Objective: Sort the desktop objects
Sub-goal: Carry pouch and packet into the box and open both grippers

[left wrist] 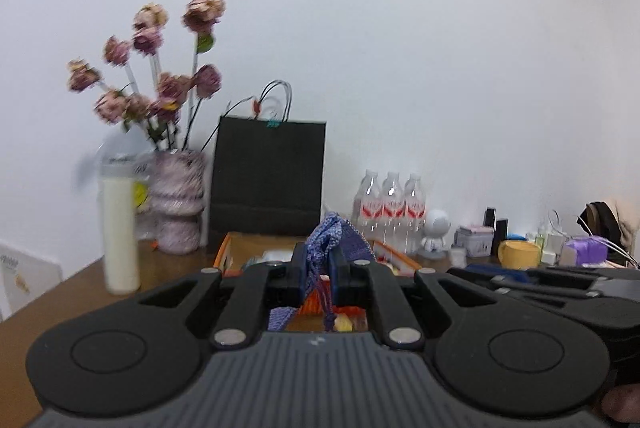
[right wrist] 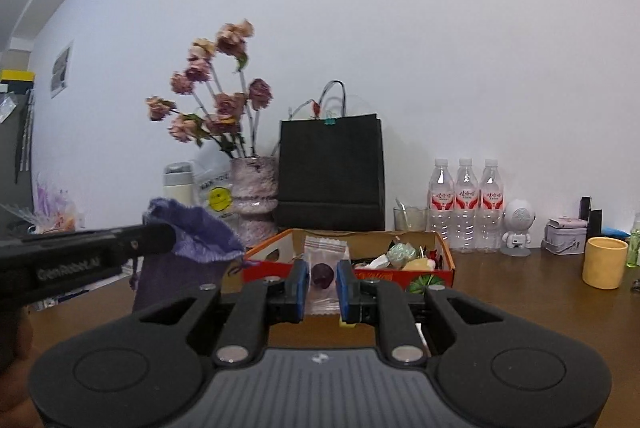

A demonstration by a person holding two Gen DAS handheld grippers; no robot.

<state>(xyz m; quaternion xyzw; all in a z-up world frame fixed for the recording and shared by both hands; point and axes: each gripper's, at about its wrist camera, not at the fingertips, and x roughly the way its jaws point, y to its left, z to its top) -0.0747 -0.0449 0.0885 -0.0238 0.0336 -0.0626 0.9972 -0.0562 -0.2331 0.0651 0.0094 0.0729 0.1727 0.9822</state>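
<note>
In the left wrist view my left gripper (left wrist: 320, 268) is shut on the rim of a blue-purple drawstring pouch (left wrist: 336, 232), whose cords hang down between the fingers. In the right wrist view the same pouch (right wrist: 200, 240) hangs open-mouthed at the left, pinched by the left gripper (right wrist: 168, 238). My right gripper (right wrist: 323, 280) is shut on a clear-wrapped candy (right wrist: 322, 274) with a dark sweet inside, held just in front of the orange box (right wrist: 446, 252), which holds several wrapped sweets. The right gripper (left wrist: 472, 272) also shows at the right edge of the left wrist view.
Along the wall stand a pink vase of dried roses (right wrist: 254, 195), a black paper bag (right wrist: 330, 171), three water bottles (right wrist: 466, 199), a white robot figurine (right wrist: 518, 228) and a small tin (right wrist: 564, 234). A yellow cup (right wrist: 604, 262) sits right; a white tumbler (left wrist: 118, 224) left.
</note>
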